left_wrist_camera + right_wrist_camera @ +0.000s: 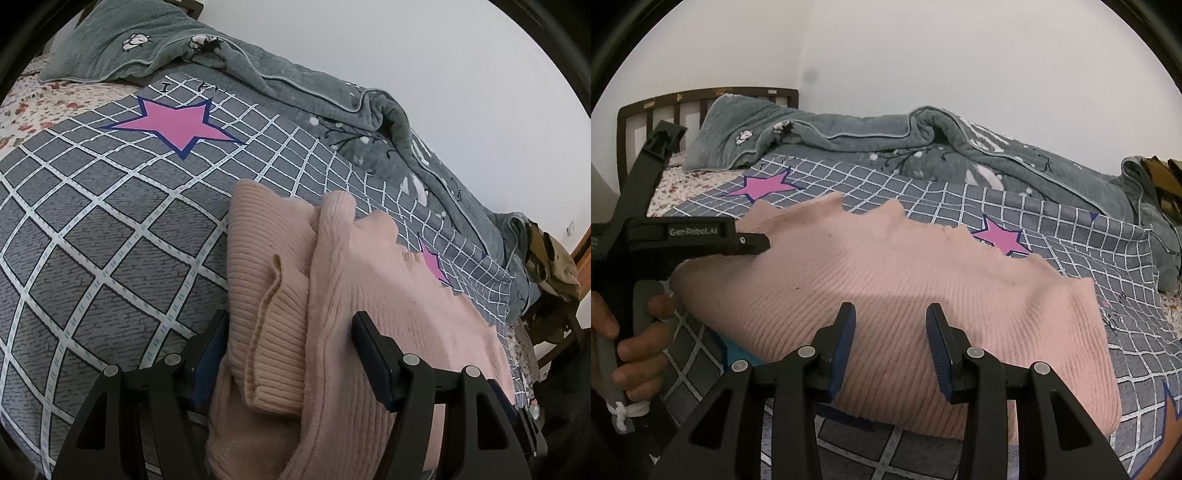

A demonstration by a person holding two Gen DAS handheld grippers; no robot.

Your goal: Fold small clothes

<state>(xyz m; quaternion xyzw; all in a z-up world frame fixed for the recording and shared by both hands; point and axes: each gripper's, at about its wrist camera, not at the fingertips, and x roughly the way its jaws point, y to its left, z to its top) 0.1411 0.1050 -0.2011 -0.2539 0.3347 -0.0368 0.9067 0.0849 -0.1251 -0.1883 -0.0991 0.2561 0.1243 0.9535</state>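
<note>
Bedspread (92,229) lies bare across the frame's left, pink sweater (369,295) bunched lower centre between the wide-spread left gripper (290,330), right gripper (890,314) half-open above it.

one pink sweater (886,280), two hand-held grippers (890,332), two pink stars (764,186), one quilt (997,155)

— What covers the bed?
— A grey sheet (1052,236) with a white grid and pink stars (173,123).
— Behind it?
— A crumpled grey-green quilt (997,155) along the wall (923,55), a pillow (110,44), and a dark headboard (665,107).
</note>
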